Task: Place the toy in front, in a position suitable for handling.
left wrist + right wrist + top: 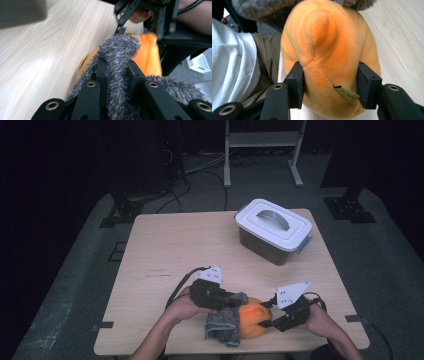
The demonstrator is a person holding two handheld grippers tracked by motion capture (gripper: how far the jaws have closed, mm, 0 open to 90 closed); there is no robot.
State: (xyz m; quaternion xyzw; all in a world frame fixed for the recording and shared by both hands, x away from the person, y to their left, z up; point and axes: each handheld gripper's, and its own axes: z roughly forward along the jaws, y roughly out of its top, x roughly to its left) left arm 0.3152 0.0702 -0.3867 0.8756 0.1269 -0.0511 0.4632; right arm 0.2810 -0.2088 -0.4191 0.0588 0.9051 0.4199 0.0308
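Note:
An orange plush toy (252, 316) lies near the table's front edge, with a fuzzy grey cloth (222, 322) draped against its left side. My left gripper (235, 299) comes in from the left and is shut on a fold of the grey cloth (120, 50), which bulges up between its jaws (117, 72). Behind the fold shows the orange plush toy (147, 57). My right gripper (265, 320) reaches in from the right. Its two pads press into the sides of the plush toy (324, 50), with the right gripper (329, 85) shut on it. A small tan tag (347, 94) sticks out near the right pad.
A dark bin with a white handled lid (274, 229) stands at the back right of the wooden table (175, 245). The toy sits close to the front edge, by the person's white shirt (232, 62). Cables and a metal frame (262, 150) lie on the floor beyond.

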